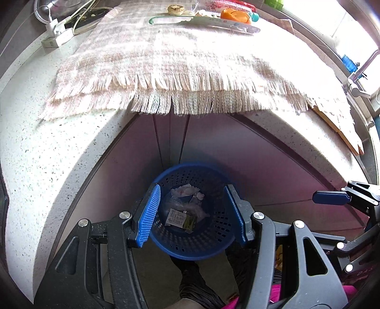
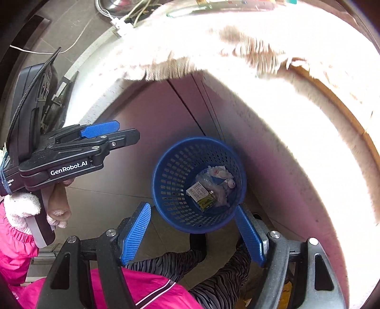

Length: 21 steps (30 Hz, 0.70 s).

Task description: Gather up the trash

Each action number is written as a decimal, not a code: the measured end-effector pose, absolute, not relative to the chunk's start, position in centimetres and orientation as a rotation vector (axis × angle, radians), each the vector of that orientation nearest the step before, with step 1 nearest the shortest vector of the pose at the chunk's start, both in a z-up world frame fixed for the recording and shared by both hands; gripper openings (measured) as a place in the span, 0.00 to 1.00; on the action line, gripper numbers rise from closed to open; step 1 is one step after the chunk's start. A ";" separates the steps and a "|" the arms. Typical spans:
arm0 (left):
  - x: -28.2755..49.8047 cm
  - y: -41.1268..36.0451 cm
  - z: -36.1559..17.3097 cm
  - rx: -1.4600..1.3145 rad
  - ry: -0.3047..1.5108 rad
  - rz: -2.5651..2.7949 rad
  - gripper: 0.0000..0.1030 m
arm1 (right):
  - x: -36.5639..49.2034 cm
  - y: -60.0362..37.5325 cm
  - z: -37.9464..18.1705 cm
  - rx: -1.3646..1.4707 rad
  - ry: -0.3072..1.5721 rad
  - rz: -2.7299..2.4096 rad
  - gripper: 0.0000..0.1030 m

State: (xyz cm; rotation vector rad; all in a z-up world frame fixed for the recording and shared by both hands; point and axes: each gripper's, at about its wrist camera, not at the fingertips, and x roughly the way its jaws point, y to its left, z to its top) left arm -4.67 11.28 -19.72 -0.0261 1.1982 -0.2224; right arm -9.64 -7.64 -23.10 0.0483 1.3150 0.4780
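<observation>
Left wrist view is showing the left gripper (image 1: pixel 193 214) standing about half open with nothing between its pads, pointing steeply down at the blue bin (image 1: pixel 190 209) on the floor directly below it. Trash (image 1: pixel 185 204) is already lying in the bin: crumpled tissue, clear plastic and a small printed carton. The right gripper (image 2: pixel 192 235) is also hanging empty above the bin (image 2: pixel 198 183), jaws wide apart, the bin just ahead of its tips. Judging by this, a good share is collected. Up on the table (image 1: pixel 35 152), far beyond the tips, an orange wrapper (image 1: pixel 234 15) and bits near it are possibly remaining.
</observation>
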 end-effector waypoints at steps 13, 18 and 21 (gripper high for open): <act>-2.9 11.4 -13.0 -0.200 0.991 -0.218 0.55 | -6.9 -10.9 -15.2 0.018 1.120 0.499 0.80; 0.1 10.1 -12.9 -0.230 0.979 -0.209 0.55 | -3.8 -13.4 -13.0 0.035 1.055 0.468 0.81; 1.5 9.6 -12.7 -0.241 0.975 -0.206 0.55 | -1.5 -15.1 -12.1 0.061 1.031 0.443 0.81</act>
